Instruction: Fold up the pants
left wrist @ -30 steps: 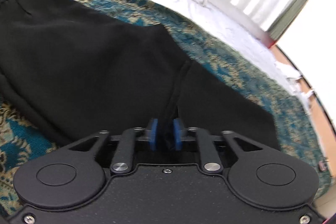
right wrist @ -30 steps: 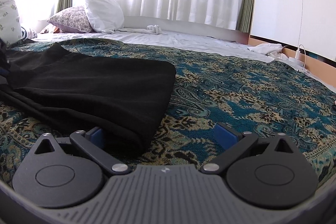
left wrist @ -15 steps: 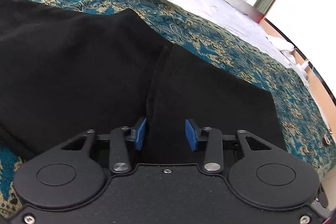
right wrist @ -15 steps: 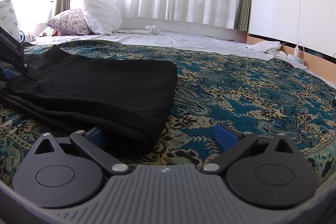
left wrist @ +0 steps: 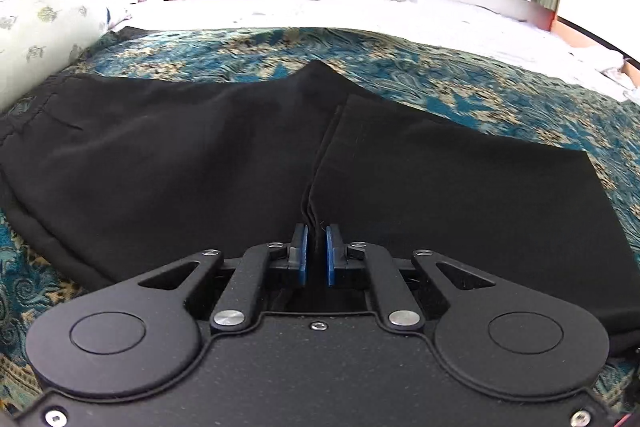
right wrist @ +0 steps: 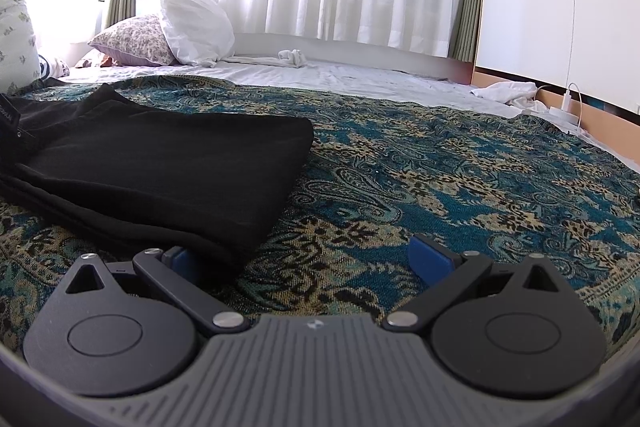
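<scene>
Your left gripper (left wrist: 316, 254), wide open half a second ago, is now closing on the pants (left wrist: 200, 167) fold edge, so you can lift it, while your right gripper (right wrist: 304, 259) stays open.

Grippers relative to the black pants (left wrist: 200, 163): left pinching, right spread.

Left gripper (left wrist: 316, 259): pitched down over the near edge of the pants, jaws closing; blue pads (left wrist: 301, 255) nearly together, with a raised ridge of the black cloth between them. Linkage arms drawn inward, both pivot discs level. Right gripper (right wrist: 304, 259): low, shallow tilt, at the folded end of the pants, jaws spread wide. Its left pad (right wrist: 178, 259) sits against the cloth's fold edge, partly hidden by it; the other pad lies well clear of the pants.
</scene>
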`<action>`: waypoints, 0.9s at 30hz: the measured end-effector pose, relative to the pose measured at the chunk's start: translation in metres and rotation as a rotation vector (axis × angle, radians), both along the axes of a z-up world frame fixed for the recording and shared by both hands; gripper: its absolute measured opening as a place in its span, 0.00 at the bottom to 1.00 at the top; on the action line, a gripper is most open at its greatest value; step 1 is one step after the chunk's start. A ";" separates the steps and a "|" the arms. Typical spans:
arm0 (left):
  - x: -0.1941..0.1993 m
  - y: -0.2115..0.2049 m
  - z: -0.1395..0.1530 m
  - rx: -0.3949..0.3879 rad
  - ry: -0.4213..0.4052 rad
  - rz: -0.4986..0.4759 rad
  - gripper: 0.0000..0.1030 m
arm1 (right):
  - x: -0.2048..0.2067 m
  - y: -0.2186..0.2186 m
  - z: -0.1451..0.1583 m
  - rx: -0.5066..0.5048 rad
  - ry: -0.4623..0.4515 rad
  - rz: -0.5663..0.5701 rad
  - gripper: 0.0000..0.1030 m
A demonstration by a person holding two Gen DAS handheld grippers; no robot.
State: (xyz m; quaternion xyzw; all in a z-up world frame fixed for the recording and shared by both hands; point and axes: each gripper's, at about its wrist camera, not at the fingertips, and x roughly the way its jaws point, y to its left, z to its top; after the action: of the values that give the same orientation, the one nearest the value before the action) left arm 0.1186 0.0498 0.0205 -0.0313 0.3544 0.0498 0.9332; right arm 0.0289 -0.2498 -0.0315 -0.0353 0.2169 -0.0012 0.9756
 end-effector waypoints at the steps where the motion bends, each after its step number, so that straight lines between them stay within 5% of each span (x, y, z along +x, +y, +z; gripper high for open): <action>1: 0.001 0.001 0.001 0.007 -0.007 0.006 0.08 | 0.000 0.000 0.000 -0.002 0.000 0.000 1.00; 27: 0.002 0.025 -0.009 0.012 -0.014 0.035 0.13 | -0.015 -0.008 0.008 0.081 0.022 0.074 1.00</action>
State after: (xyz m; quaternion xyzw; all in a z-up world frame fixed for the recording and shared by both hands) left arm 0.1208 0.0744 0.0118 -0.0321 0.3468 0.0679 0.9349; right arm 0.0138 -0.2577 -0.0232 -0.0040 0.2260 0.0440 0.9731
